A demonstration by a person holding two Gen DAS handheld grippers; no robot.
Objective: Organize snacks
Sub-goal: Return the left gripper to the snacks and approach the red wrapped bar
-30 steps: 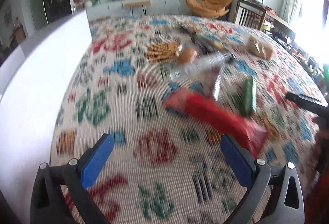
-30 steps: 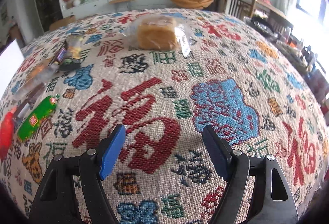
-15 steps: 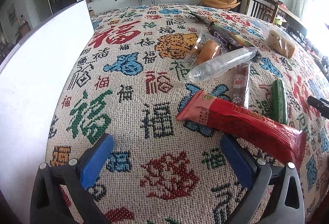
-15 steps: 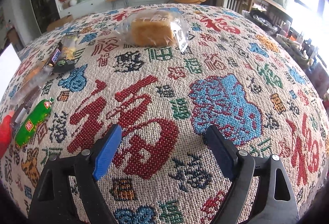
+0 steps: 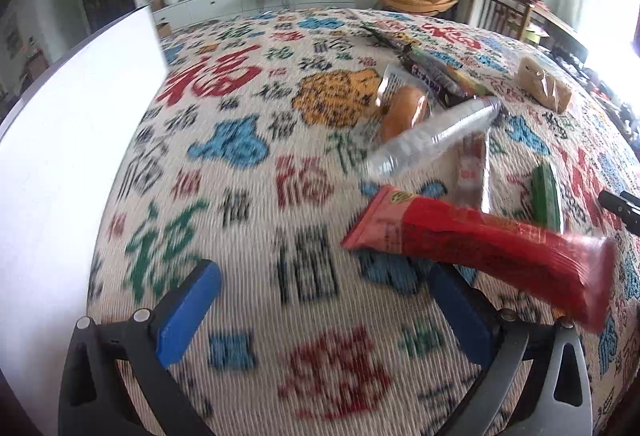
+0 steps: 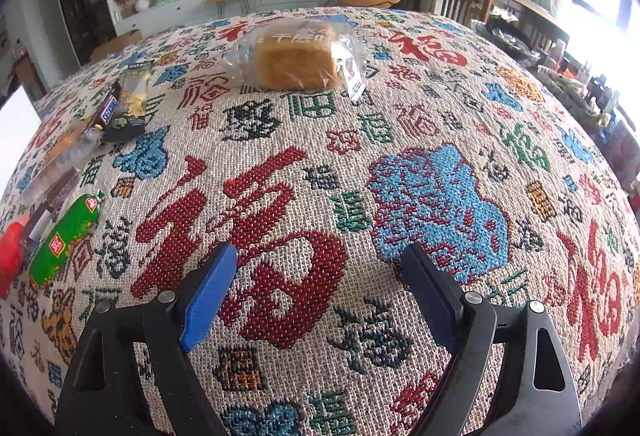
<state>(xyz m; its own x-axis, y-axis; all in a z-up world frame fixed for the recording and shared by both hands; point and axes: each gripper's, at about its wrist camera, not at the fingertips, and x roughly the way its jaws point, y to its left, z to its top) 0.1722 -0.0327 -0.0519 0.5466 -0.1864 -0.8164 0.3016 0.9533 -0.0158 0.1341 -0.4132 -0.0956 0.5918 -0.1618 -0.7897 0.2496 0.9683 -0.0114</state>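
Left gripper [image 5: 324, 296] wide and empty over patterned tablecloth [image 5: 248, 108], red snack packet [image 5: 480, 248] across its right finger, clear bottle [image 5: 432, 136] and bun [image 5: 404, 112] beyond, white box [image 5: 60, 176] alongside, right gripper [image 6: 320, 284] just widened, empty, bagged cake [image 6: 296, 64] far ahead, green sausage [image 6: 64, 240] at left.

The bread wrapper [image 6: 298, 54] reads "千层"; the tablecloth [image 6: 248, 232] repeats "福".

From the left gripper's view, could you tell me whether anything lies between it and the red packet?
Nothing visible does: only bare tablecloth lies between the open left gripper and the red packet, whose near edge overlaps the right finger.
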